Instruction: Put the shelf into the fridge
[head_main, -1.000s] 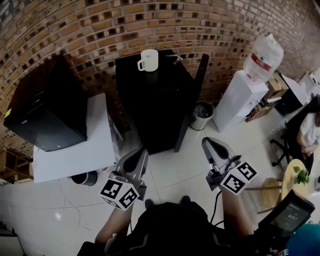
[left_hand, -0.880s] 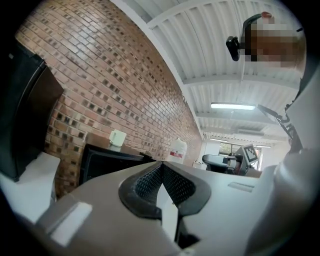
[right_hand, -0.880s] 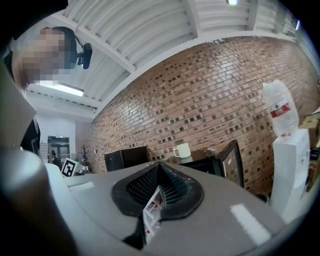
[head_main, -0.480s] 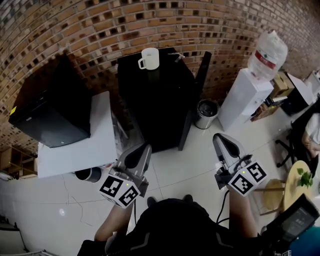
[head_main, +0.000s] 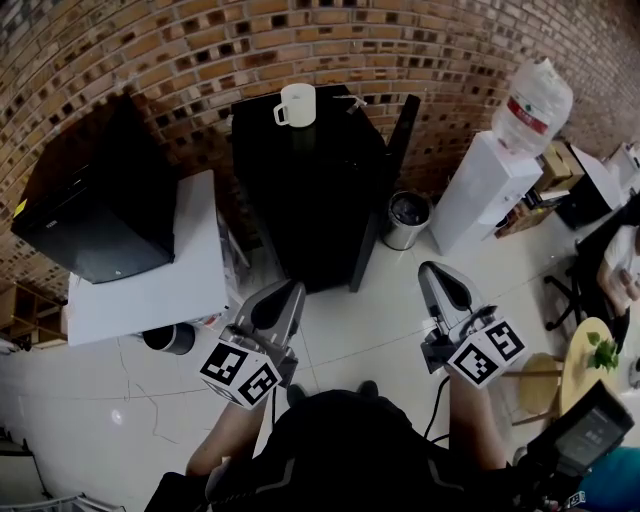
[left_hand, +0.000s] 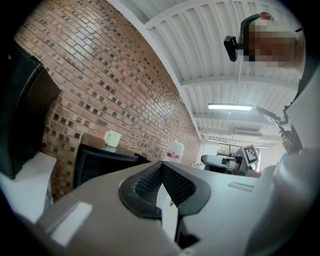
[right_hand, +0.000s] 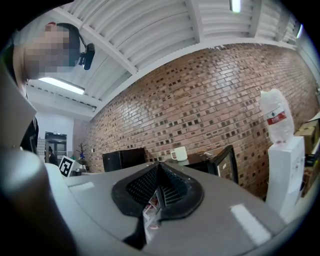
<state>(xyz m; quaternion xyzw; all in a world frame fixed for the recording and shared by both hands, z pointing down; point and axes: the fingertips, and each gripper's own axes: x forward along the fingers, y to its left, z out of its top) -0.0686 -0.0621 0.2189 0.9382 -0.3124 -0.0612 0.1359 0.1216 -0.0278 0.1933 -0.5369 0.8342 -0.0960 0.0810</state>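
Left hand-held gripper (head_main: 288, 291) and right hand-held gripper (head_main: 433, 271) are pale grey plastic with black ribbed pads (left_hand: 149, 183), plus a white cube (head_main: 240, 375) of black square markers each. Black cable (head_main: 437, 404) off the right one. Person's wearing a black top (head_main: 340, 450).

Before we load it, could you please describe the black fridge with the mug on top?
The black fridge is a boxy unit, dark and smooth, standing upright on the pale tiled floor against the brick wall. Its door stands open on the right in the head view. A white mug sits on its top. The interior is too dark to make out.
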